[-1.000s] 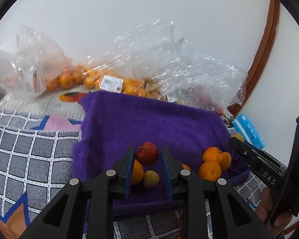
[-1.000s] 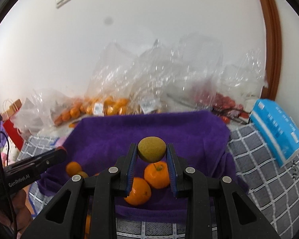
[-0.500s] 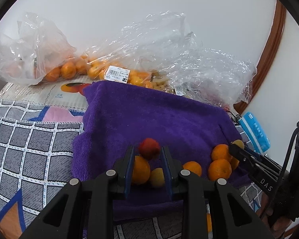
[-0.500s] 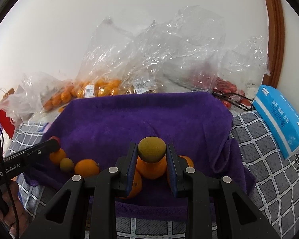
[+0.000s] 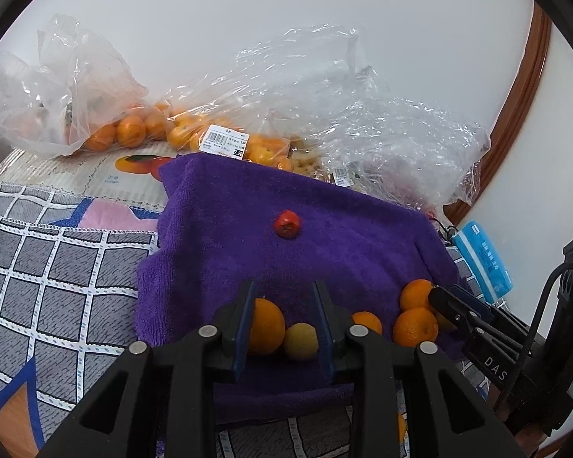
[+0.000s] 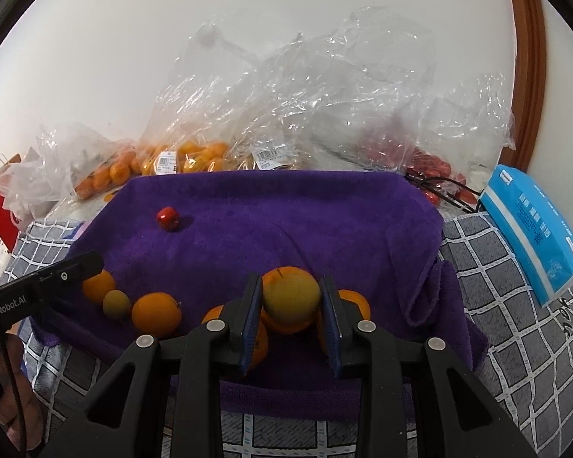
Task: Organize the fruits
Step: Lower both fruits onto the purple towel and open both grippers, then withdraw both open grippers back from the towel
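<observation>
The red fruit (image 5: 287, 223) lay alone mid purple towel (image 5: 355, 236), lots of bare room around it. Left gripper (image 5: 284, 315) was opening w/ nothing held. Only the right view showed the yellow-green fruit (image 6: 291, 296) between the right gripper (image 6: 291, 315) pads, jaws opening. Oranges (image 6: 156, 313) sat near the towel's front edge.

A home room: checked tablecloth (image 6: 515, 328), grocery bags of fruit (image 6: 179, 156), tissue pack (image 6: 534, 225), wooden door frame (image 6: 527, 57).
</observation>
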Demonstrator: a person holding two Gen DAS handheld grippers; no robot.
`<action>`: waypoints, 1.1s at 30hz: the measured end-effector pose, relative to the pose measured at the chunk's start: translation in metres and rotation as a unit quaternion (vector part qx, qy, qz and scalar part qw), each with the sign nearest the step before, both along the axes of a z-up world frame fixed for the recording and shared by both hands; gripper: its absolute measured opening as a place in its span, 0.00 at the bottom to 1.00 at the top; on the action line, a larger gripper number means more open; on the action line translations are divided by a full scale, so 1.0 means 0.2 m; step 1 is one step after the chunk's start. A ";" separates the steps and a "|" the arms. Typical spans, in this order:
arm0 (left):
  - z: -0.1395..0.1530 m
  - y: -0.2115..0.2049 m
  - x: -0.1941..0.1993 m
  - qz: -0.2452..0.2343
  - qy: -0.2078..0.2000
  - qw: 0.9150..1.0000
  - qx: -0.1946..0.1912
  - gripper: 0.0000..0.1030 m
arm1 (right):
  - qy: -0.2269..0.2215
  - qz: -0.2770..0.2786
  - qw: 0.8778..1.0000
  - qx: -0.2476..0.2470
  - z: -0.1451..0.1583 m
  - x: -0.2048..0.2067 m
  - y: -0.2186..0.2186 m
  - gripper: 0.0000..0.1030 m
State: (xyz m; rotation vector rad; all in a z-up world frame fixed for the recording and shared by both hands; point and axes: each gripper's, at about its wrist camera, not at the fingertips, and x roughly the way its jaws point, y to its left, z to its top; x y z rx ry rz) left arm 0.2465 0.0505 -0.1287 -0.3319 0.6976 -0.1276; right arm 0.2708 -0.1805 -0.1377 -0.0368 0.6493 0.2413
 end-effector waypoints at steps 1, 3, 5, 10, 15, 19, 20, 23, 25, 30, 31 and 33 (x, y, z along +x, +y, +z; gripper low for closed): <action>0.00 0.00 0.00 0.000 0.000 1.000 0.000 0.32 | -0.001 -0.001 1.000 0.001 0.00 0.00 0.00 0.37; 0.00 -0.01 0.00 -0.002 -0.001 1.000 0.001 0.35 | -0.003 -0.004 1.000 0.003 0.00 0.00 -0.01 0.41; 0.00 -0.01 0.00 -0.003 0.000 1.000 0.003 0.40 | -0.003 -0.006 1.000 0.009 0.01 0.00 -0.02 0.42; 0.00 -0.01 -0.01 -0.001 -0.001 1.000 -0.004 0.42 | -0.001 -0.014 1.000 0.015 0.01 0.00 -0.04 0.43; 0.02 0.01 -0.02 0.006 -0.010 1.000 -0.010 0.43 | -0.016 -0.023 1.000 0.011 0.03 -0.03 -0.04 0.47; 0.03 0.01 -0.03 0.013 -0.015 1.000 -0.010 0.43 | -0.032 -0.022 0.999 0.004 0.05 -0.06 -0.02 0.47; 0.03 0.01 -0.04 0.013 -0.018 1.000 -0.008 0.43 | -0.034 -0.023 0.999 0.001 0.06 -0.07 -0.02 0.47; 0.05 0.00 -0.06 0.013 -0.030 0.999 -0.001 0.43 | -0.045 -0.022 0.999 -0.001 0.08 -0.08 -0.01 0.47; 0.07 -0.01 -0.07 0.014 -0.036 0.999 0.005 0.43 | -0.050 -0.022 0.998 -0.003 0.09 -0.09 0.00 0.47; 0.13 -0.04 -0.10 0.018 -0.051 0.998 0.020 0.42 | -0.034 -0.031 0.999 0.003 0.11 -0.10 0.01 0.47; 0.14 -0.04 -0.11 0.016 -0.055 0.998 0.018 0.42 | -0.029 -0.033 0.999 0.006 0.12 -0.10 0.01 0.47; 0.18 -0.04 -0.13 0.022 -0.067 0.997 0.023 0.42 | -0.025 -0.033 0.999 0.011 0.15 -0.13 0.00 0.47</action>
